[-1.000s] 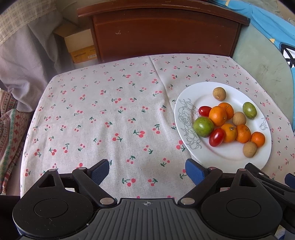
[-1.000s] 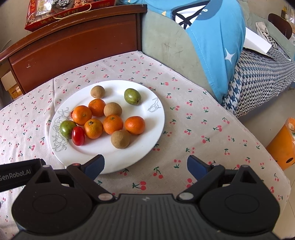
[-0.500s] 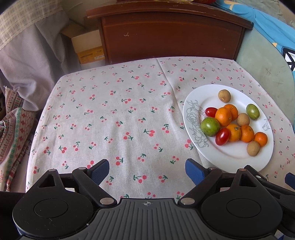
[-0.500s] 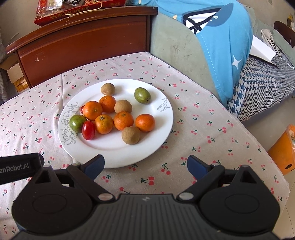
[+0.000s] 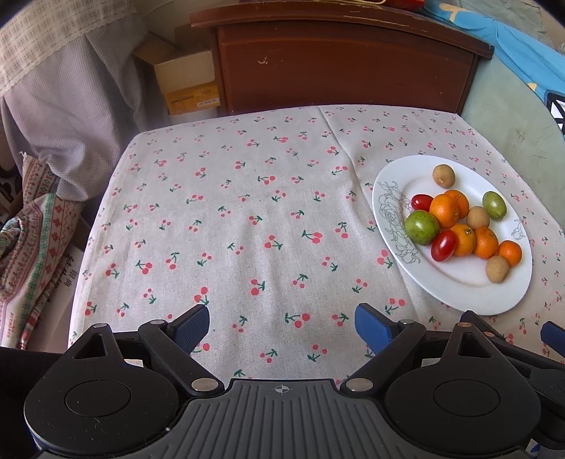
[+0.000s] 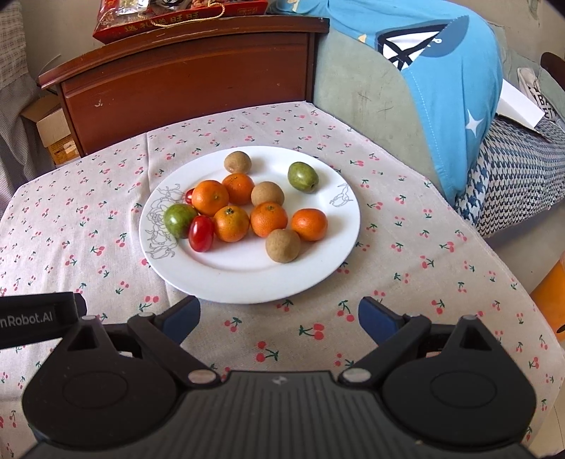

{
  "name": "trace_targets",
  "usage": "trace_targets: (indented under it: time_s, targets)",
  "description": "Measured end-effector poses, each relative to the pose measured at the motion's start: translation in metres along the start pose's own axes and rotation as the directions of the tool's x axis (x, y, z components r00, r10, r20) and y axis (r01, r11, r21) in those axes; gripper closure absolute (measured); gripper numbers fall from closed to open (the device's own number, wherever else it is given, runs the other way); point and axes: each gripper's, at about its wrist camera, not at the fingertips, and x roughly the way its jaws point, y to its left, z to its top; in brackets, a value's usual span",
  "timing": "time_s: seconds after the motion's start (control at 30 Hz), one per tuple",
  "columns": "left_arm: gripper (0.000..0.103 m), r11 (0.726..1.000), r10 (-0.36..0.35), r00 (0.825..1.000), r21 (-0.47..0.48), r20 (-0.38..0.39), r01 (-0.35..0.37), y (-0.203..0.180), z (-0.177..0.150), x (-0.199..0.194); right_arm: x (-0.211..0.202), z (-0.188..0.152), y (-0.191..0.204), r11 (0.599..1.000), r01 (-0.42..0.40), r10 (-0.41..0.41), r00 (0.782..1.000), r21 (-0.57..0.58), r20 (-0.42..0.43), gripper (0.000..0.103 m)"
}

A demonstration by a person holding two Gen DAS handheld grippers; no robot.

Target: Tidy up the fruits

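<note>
Above the near edge of a table draped in a pale cherry-printed cloth [image 5: 247,219], the left gripper [image 5: 281,330] is held with its blue-padded jaws spread wide and nothing between them; the right gripper [image 6: 279,317] is likewise seen wide apart and empty, poised just short of the near rim of a round white plate with a grey line-drawn flower [image 6: 247,279]. In the left wrist view the plate [image 5: 469,293] is pushed to the right side, and a broad bare stretch of cloth is seen ahead of the jaws; a cardboard box [image 5: 183,81] and hanging checked fabric [image 5: 70,91] to the left of the dark wooden cabinet [image 5: 346,67] are shown far more fully there. In the right wrist view the plate is centred, and a red gift box [image 6: 176,14] on the cabinet, a blue garment [image 6: 452,81] and a houndstooth-patterned cover [image 6: 512,183] to the right are added. On the plate the fruits are clustered: five small orange mandarins [image 6: 268,219], three brown round longan-like fruits [image 6: 282,245], two green fruits [image 6: 180,220] and an oblong red cherry tomato [image 6: 200,238] lying against the left green one. A second red tomato [image 5: 422,202] is shown plainly from the left, but is nearly hidden behind a mandarin from the right. The other green fruit [image 6: 302,176] is set apart towards the far right of the plate.
</note>
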Motion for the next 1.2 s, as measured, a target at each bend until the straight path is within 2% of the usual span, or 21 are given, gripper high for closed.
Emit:
trace_targets:
  time_s: [0.3,0.57,0.7,0.8,0.97,1.2]
  targets:
    - [0.012,0.999,0.02,1.0,-0.027,-0.011,-0.021,0.026,-0.013,-0.003,-0.006,-0.019,0.014,0.995,-0.083,0.084,0.996,-0.048,0.014,0.007]
    - [0.012,0.998,0.033,0.999,-0.055,-0.019,-0.034,0.047,-0.02,0.002,-0.01,-0.044,0.041,0.968,-0.192,0.193,0.981,-0.161,-0.01,0.007]
    - [0.012,0.996,0.035,0.999,-0.076,-0.022,-0.036,0.057,-0.021,0.005,-0.009,-0.05,0.053,0.949,-0.219,0.226,0.974,-0.227,0.007,0.006]
    - [0.012,0.997,0.034,0.999,-0.074,-0.016,-0.035,0.059,-0.021,0.006,-0.007,-0.052,0.054,0.943,-0.251,0.263,0.964,-0.217,0.027,0.001]
    - [0.012,0.997,0.03,0.999,-0.075,-0.022,-0.032,0.064,-0.022,0.01,0.0,-0.052,0.056,0.941,-0.246,0.27,0.96,-0.234,0.078,0.001]
    - [0.012,0.997,0.024,0.999,-0.075,-0.029,-0.026,0.065,-0.023,0.016,0.01,-0.045,0.064,0.936,-0.23,0.264,0.959,-0.265,0.1,0.001]
